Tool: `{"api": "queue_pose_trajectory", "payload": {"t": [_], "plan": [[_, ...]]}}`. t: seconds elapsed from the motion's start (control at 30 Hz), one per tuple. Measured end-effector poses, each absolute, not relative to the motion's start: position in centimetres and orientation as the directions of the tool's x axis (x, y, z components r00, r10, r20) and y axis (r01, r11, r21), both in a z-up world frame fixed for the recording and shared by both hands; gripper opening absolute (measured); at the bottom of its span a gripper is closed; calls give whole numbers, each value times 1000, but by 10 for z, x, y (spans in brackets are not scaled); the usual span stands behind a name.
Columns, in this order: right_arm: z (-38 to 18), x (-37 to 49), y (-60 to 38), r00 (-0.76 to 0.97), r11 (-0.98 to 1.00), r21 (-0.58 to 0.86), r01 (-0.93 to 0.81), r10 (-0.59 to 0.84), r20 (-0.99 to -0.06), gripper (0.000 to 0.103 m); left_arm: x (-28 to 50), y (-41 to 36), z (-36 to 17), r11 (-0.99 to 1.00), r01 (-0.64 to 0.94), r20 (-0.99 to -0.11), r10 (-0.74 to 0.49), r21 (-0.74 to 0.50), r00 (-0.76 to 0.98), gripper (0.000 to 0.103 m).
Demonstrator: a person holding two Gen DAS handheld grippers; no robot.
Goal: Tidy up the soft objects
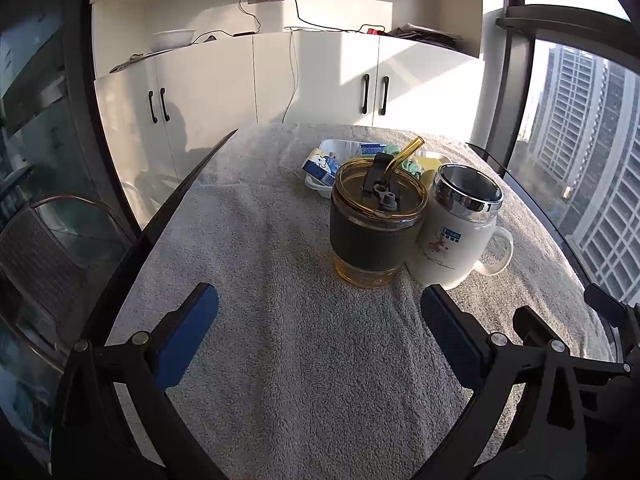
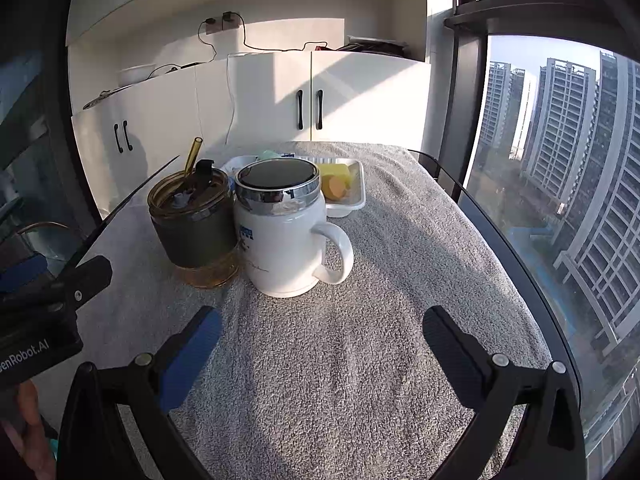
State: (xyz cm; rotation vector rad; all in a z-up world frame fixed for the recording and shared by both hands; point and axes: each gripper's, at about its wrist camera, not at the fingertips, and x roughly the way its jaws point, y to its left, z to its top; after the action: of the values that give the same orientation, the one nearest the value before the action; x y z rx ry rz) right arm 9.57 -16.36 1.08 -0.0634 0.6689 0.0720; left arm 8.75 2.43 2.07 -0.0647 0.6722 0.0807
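Grey terry towel [image 1: 304, 320] covers the table under your left gripper [image 1: 320, 316], whose blue-padded fingers stand wide apart with nothing between them, hovering over the towel's near half. Ahead and slightly to your right, an amber glass tumbler [image 1: 374, 220] with a dark sleeve, a lid and a bent amber straw [image 1: 404, 152] stands upright, touching or just beside a white mug [image 1: 460, 236] with a chrome rim and its handle turned toward the table's right edge. Behind both cups, toward the far edge, a white tray [image 1: 320, 188] holds the soft things: a blue-and-white packet [image 1: 320, 164] leaning over its left rim, something teal [image 1: 410, 166] and something yellow [image 1: 428, 176], both mostly hidden by the cups. At the right border you can see part of your other tool.

From the right wrist camera, your right gripper [image 2: 322, 328] is also spread wide and empty, over bare towel [image 2: 360, 360] near the front edge. The mug [image 2: 280, 236] stands ahead and to the left, the tumbler [image 2: 196, 220] against its left side. Behind the mug, the tray [image 2: 352, 204] sits toward the far edge, with a yellow block [image 2: 336, 170] and an orange-tan piece [image 2: 332, 188] in its right end; the rest is hidden. Your left gripper's [image 2: 52, 292] body juts in at the left border; from this side you cannot tell its spread.
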Motion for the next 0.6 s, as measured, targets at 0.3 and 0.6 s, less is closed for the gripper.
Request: {"api": "queue_pose_trajectory", "payload": {"t": [0.3,0.6], "plan": [[10,97,-162,781,995,-34,-91,50,-623,103,87,22,20,995,-96,-622,57,-29,781,103],[10,97,-162,781,995,-33,-91,51,-623,103,87,21,20,995,-92,-625,53,-30,779,103]]}}
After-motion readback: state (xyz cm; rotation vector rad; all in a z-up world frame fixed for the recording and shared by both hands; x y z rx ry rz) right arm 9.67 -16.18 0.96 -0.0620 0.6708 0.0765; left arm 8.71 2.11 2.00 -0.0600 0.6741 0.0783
